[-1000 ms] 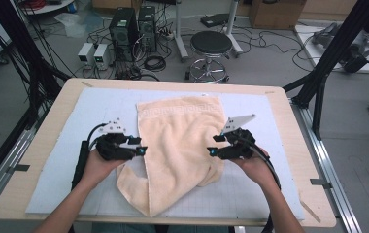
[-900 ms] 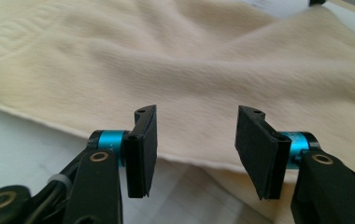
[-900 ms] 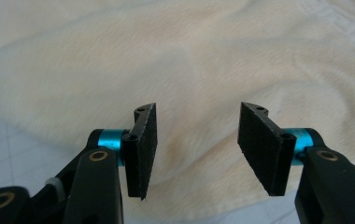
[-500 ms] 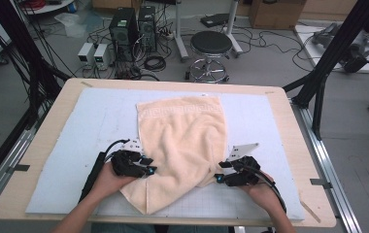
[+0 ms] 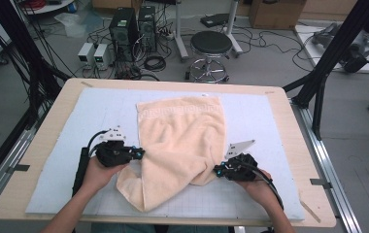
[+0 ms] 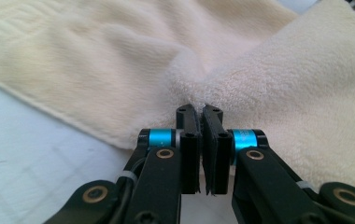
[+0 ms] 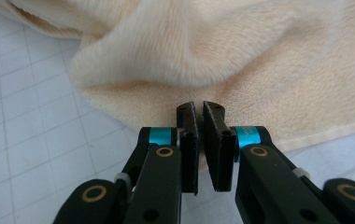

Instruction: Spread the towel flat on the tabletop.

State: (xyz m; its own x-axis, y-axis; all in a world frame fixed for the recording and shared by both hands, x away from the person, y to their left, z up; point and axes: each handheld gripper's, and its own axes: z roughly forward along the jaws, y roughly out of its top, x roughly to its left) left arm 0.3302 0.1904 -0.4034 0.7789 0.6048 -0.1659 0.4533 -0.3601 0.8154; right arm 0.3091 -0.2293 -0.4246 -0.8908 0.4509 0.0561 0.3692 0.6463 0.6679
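at the worktop [image 5: 41, 160], i have both grippers pinched onto a cream towel [image 5: 182, 136] that lies on the pale gridded mat [image 5: 270, 126], roughly in the middle of the surface, its far hem straight and its near end bunched into a loose point towards me. my left gripper [image 5: 138, 154] sits at the towel's left edge, low on the mat; its jaws have just been closing and in the left gripper view they stand together with a fold of the pile [image 6: 199, 91] clamped between the pads, the cloth puckering right at the tips of the left gripper [image 6: 199, 109]. my right gripper [image 5: 217, 169] is at the towel's right edge, near the lower corner; its jaws have likewise just been closing and in the right gripper view the right gripper [image 7: 199, 108] is nipped onto the towel's thin border [image 7: 166, 105], with a soft ridge of cloth rising just beyond it. each hand [image 5: 95, 174] grips its tool from the near side, cables trailing back. beyond the worktop, a black stool [image 5: 211, 46] stands on the floor.
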